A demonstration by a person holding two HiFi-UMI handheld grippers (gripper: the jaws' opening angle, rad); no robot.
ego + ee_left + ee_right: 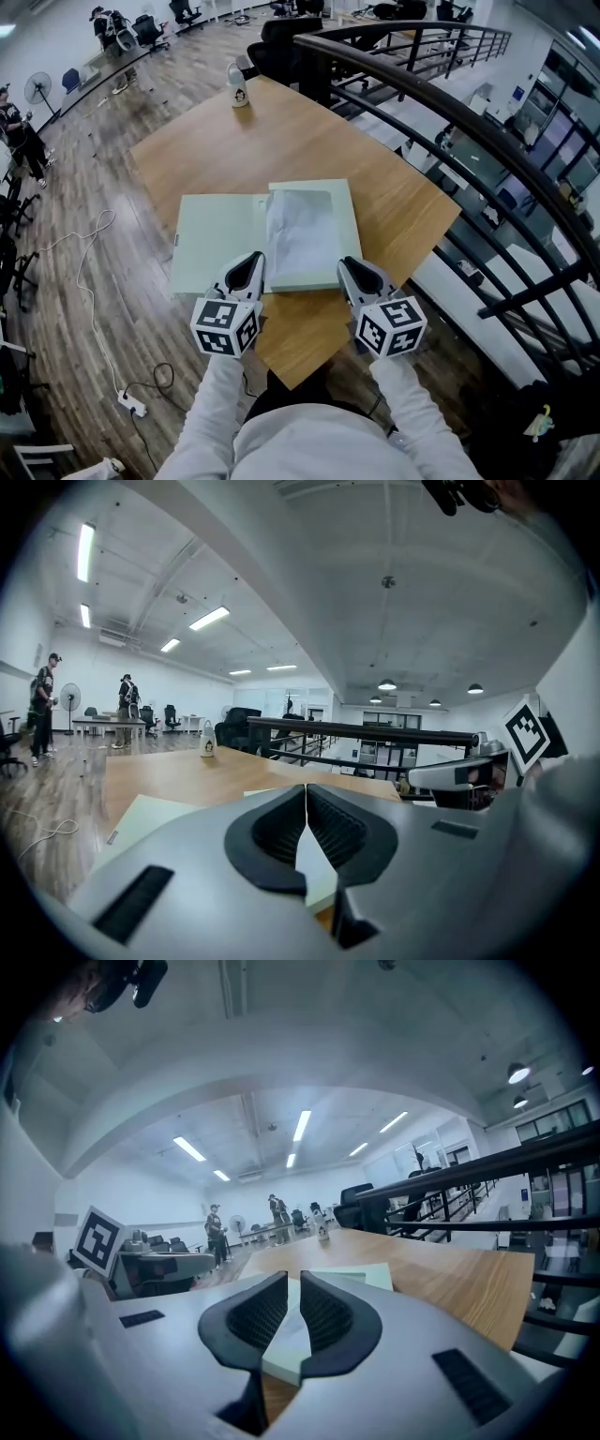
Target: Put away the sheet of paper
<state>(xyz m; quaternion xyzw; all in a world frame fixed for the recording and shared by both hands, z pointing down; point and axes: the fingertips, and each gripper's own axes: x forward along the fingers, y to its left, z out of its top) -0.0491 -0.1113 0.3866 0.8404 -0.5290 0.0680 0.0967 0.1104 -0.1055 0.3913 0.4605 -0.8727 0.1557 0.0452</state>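
A pale green folder point(220, 248) lies open on the wooden table point(281, 141). A white sheet of paper point(302, 234) rests on its right half. My left gripper point(247, 270) hovers at the folder's near edge, by the fold; its jaws meet at the tips with nothing between them point(306, 789). My right gripper point(352, 272) sits at the folder's near right corner. Its jaws point(289, 1281) stand a narrow slit apart, and the folder's corner point(281, 1363) shows below them, not pinched. The right gripper view shows the folder point(366, 1277) stretching ahead.
A small white bottle point(238, 86) stands at the table's far end. A dark curved railing point(450, 103) runs along the table's right side above a drop. A cable and power strip point(131, 403) lie on the floor at left. People stand far off at the left point(42, 700).
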